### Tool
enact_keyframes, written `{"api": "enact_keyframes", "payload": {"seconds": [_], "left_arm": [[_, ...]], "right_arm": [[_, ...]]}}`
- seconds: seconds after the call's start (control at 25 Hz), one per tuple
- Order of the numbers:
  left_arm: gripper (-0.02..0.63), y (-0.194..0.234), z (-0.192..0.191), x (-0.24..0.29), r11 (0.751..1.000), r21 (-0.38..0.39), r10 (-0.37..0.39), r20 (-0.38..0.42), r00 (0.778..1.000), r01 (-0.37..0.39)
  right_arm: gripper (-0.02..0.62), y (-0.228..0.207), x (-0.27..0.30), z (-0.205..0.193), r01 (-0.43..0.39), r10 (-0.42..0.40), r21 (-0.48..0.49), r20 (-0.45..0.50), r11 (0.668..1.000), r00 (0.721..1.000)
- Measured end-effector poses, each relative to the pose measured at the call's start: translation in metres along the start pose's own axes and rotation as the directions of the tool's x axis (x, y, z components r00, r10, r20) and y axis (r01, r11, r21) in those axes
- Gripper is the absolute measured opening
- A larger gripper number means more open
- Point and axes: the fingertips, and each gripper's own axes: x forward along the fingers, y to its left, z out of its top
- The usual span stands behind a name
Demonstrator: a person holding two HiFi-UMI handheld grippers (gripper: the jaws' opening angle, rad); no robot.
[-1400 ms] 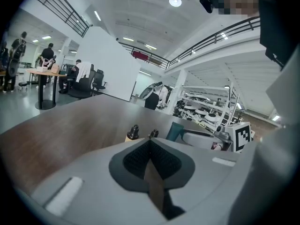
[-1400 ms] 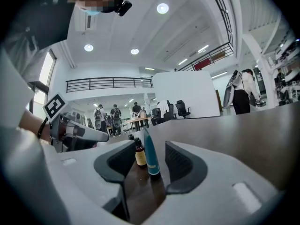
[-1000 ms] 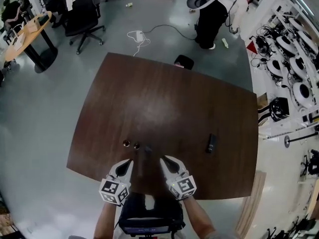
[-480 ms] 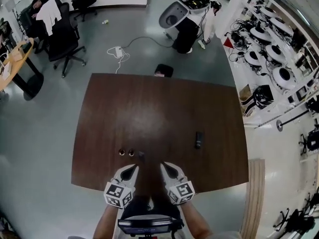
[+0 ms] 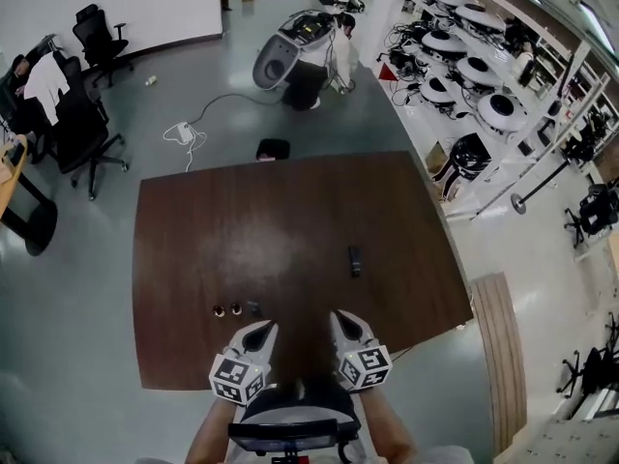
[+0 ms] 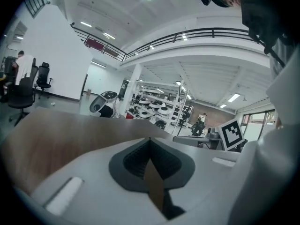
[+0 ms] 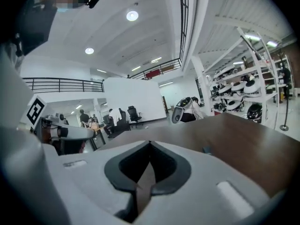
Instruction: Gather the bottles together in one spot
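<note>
Two small round-topped bottles stand side by side near the front left of the tabletop, with one darker small item just beside them and one dark oblong object lying well apart to the right. The left gripper and right gripper hang side by side over the near edge, pointing forward. Both have their jaws closed together on nothing.

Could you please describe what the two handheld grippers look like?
The left gripper and right gripper match: pale grey-white shells tapering to pointed fingers, lined inside with dark ribbed pads. Each carries a white cube printed with black square markers.
</note>
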Motion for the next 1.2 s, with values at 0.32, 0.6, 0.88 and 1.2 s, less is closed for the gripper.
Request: {"api": "enact_keyframes", "payload": {"seconds": [0.32,0.6,0.88,1.2], "left_arm": [[0.002,-0.032,0.015,0.054,0.998,0.037,-0.060,-0.002,0.998,0.060],[0.002,-0.042,0.018,0.104,0.999,-0.001,-0.038,-0.009,0.999,0.038],[0.002,-0.032,0.008,0.148,0.999,-0.038,0.018,-0.032,0.999,-0.019],[0.002,-0.013,0.005,0.188,0.993,-0.081,0.083,-0.069,0.994,-0.088]], "right_arm": [[0.002,-0.072,-0.014,0.024,0.100,-0.101,0.039,0.030,0.994,0.994],[0.002,-0.120,0.006,0.027,0.073,-0.072,0.019,-0.038,0.997,0.997],[0.002,-0.154,0.038,0.025,0.017,-0.015,0.019,-0.106,1.000,0.994],[0.002,-0.194,0.077,0.007,-0.006,0.016,0.051,-0.196,0.999,0.981]]}}
